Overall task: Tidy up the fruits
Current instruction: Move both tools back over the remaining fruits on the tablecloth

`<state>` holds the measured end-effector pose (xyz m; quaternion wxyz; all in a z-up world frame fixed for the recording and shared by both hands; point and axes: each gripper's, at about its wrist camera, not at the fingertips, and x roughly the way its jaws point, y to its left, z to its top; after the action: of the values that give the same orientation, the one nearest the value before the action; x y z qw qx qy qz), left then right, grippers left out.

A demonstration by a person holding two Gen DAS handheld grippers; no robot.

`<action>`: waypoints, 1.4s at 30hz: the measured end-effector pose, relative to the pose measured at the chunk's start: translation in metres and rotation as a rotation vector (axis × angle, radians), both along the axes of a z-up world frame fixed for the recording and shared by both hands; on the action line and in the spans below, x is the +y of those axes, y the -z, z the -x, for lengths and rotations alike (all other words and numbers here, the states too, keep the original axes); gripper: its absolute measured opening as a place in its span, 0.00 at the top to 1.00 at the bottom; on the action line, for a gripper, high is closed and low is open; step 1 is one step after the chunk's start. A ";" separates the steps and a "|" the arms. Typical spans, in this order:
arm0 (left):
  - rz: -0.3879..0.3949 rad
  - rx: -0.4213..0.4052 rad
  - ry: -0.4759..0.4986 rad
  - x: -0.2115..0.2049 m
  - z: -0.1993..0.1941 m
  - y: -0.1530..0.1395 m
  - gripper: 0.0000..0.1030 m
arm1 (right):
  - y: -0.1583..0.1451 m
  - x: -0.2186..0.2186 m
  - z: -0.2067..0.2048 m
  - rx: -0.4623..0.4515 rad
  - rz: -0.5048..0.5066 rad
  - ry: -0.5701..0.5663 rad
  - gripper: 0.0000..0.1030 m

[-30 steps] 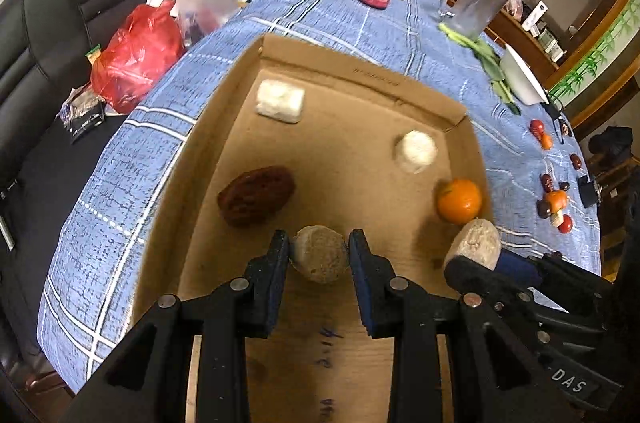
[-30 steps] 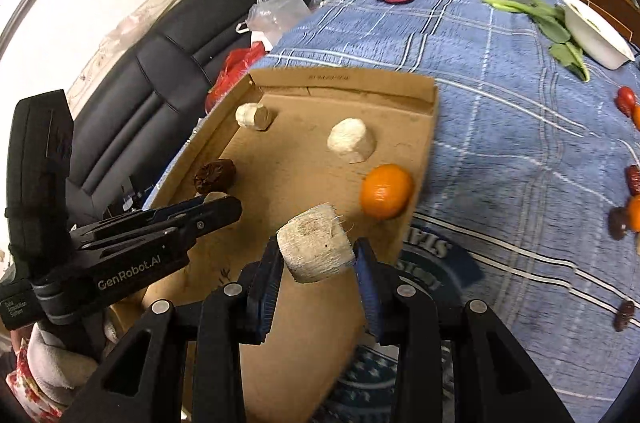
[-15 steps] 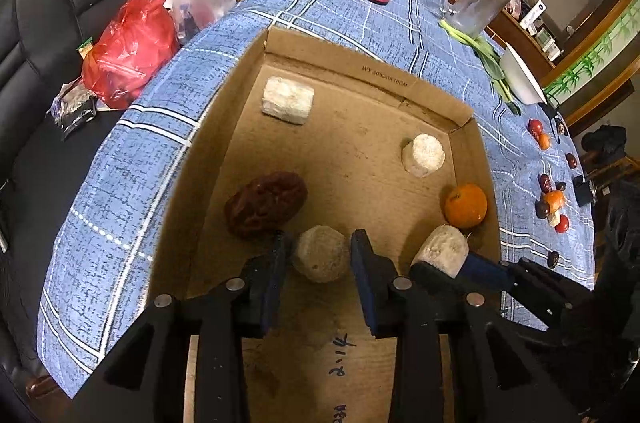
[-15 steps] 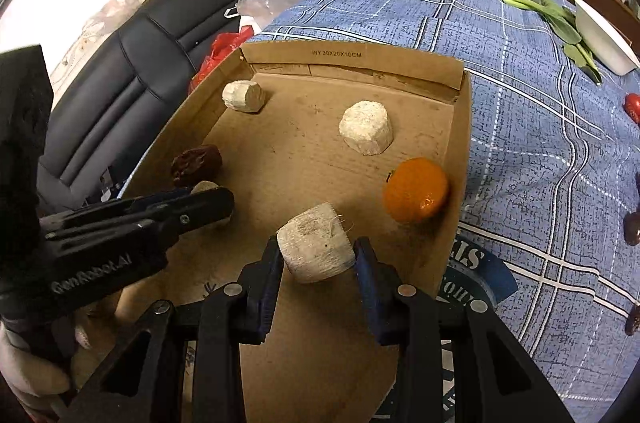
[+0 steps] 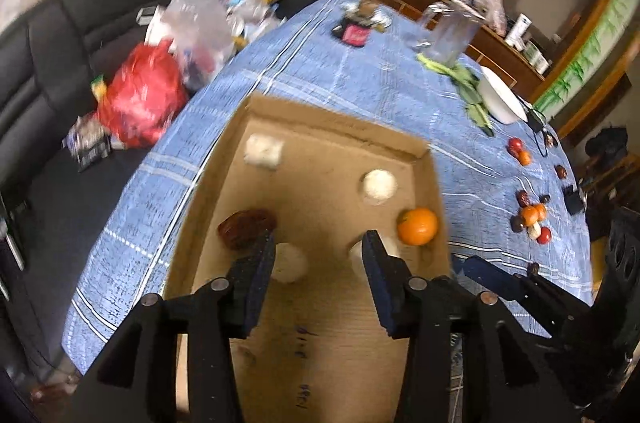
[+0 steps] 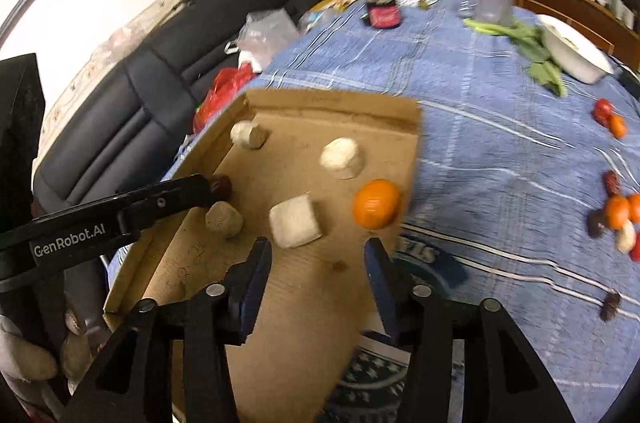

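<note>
Chunk point(image 5: 390, 249) half hidden behind left tool point(image 5: 318, 255).

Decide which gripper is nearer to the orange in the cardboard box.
Right. The right gripper hangs open just before the orange; the left gripper, also opening, sits farther across the box, by the dark fruit.

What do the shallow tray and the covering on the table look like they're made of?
The tray looks like plain brown cardboard: matte, with folded-up walls, printed lettering on the far wall and pen marks on the floor. The table covering seems to be woven cloth, blue with pale stripes in a check, though blur leaves the weave uncertain.
</note>
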<state>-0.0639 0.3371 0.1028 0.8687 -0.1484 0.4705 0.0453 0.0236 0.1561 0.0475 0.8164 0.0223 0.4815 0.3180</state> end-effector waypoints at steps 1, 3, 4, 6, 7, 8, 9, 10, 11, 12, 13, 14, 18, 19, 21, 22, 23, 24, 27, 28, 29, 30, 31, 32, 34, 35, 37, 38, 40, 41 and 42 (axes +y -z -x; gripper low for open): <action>-0.025 -0.014 0.015 -0.010 0.001 -0.007 0.51 | -0.002 -0.009 0.001 -0.001 -0.008 0.021 0.46; -0.071 -0.040 0.043 -0.029 0.003 -0.019 0.47 | -0.005 -0.025 0.003 0.000 -0.019 0.056 0.45; -0.097 -0.054 0.062 -0.042 0.004 -0.025 0.46 | -0.006 -0.032 0.004 0.000 -0.021 0.071 0.44; -0.137 -0.075 0.097 -0.064 0.007 -0.035 0.44 | -0.008 -0.049 0.006 -0.003 -0.019 0.101 0.43; -0.152 -0.082 0.113 -0.075 0.008 -0.039 0.42 | -0.008 -0.057 0.007 -0.004 -0.019 0.114 0.43; -0.166 -0.089 0.128 -0.085 0.009 -0.042 0.42 | -0.009 -0.065 0.007 -0.005 -0.018 0.127 0.43; -0.188 -0.097 0.146 -0.098 0.010 -0.045 0.41 | -0.009 -0.074 0.008 -0.005 -0.018 0.142 0.43; -0.204 -0.102 0.158 -0.107 0.011 -0.047 0.40 | -0.009 -0.084 0.009 -0.006 -0.018 0.157 0.43; -0.222 -0.105 0.170 -0.118 0.012 -0.049 0.40 | -0.009 -0.093 0.010 -0.004 -0.020 0.166 0.43; -0.243 -0.109 0.181 -0.129 0.013 -0.051 0.40 | -0.008 -0.102 0.010 -0.002 -0.023 0.175 0.42; -0.257 -0.113 0.190 -0.138 0.014 -0.053 0.40 | -0.008 -0.112 0.011 -0.001 -0.024 0.185 0.42; -0.266 -0.116 0.198 -0.145 0.015 -0.054 0.40 | -0.008 -0.120 0.012 -0.001 -0.025 0.195 0.42; -0.300 -0.126 0.215 -0.173 0.019 -0.059 0.40 | -0.008 -0.152 0.013 0.001 -0.030 0.223 0.41; -0.303 -0.126 0.218 -0.180 0.019 -0.059 0.40 | -0.009 -0.159 0.014 -0.001 -0.030 0.228 0.41; -0.309 -0.126 0.220 -0.191 0.020 -0.059 0.40 | -0.009 -0.171 0.014 -0.003 -0.032 0.235 0.41; -0.310 -0.124 0.222 -0.196 0.021 -0.059 0.40 | -0.009 -0.178 0.014 -0.002 -0.032 0.237 0.41; -0.311 -0.122 0.224 -0.201 0.022 -0.059 0.40 | -0.008 -0.183 0.016 -0.001 -0.033 0.239 0.41; -0.313 -0.120 0.225 -0.206 0.022 -0.058 0.40 | -0.007 -0.189 0.015 0.001 -0.032 0.241 0.40; -0.313 -0.112 0.230 -0.219 0.022 -0.054 0.40 | -0.003 -0.203 0.015 0.013 -0.028 0.246 0.39; -0.310 -0.107 0.230 -0.222 0.021 -0.052 0.40 | -0.001 -0.208 0.015 0.018 -0.026 0.247 0.39; -0.307 -0.103 0.230 -0.225 0.021 -0.051 0.40 | 0.000 -0.211 0.015 0.021 -0.024 0.247 0.39; -0.304 -0.096 0.228 -0.229 0.021 -0.048 0.40 | 0.002 -0.214 0.014 0.025 -0.021 0.247 0.39; -0.300 -0.089 0.227 -0.232 0.020 -0.045 0.40 | 0.004 -0.216 0.015 0.029 -0.019 0.246 0.39; -0.295 -0.082 0.227 -0.234 0.020 -0.043 0.39 | 0.006 -0.219 0.015 0.034 -0.017 0.245 0.39; -0.281 -0.066 0.226 -0.237 0.018 -0.036 0.39 | 0.012 -0.225 0.015 0.044 -0.011 0.244 0.39; -0.270 -0.057 0.225 -0.238 0.017 -0.033 0.39 | 0.015 -0.229 0.015 0.052 -0.007 0.246 0.39; -0.235 -0.026 0.216 -0.239 0.013 -0.022 0.39 | 0.020 -0.236 0.014 0.064 0.000 0.253 0.39; -0.221 -0.013 0.211 -0.238 0.012 -0.018 0.39 | 0.024 -0.242 0.014 0.072 0.004 0.263 0.39; -0.187 0.022 0.197 -0.237 0.008 -0.005 0.39 | 0.030 -0.254 0.012 0.087 0.013 0.285 0.39; -0.172 0.036 0.192 -0.237 0.007 0.000 0.39 | 0.033 -0.260 0.011 0.093 0.017 0.297 0.39; -0.148 0.056 0.188 -0.238 0.005 0.008 0.39 | 0.036 -0.268 0.009 0.104 0.021 0.314 0.39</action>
<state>-0.0688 0.0994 0.0945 0.8643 -0.0376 0.5015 0.0023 0.0147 -0.1117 0.0112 0.8303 0.1054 0.5169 0.1797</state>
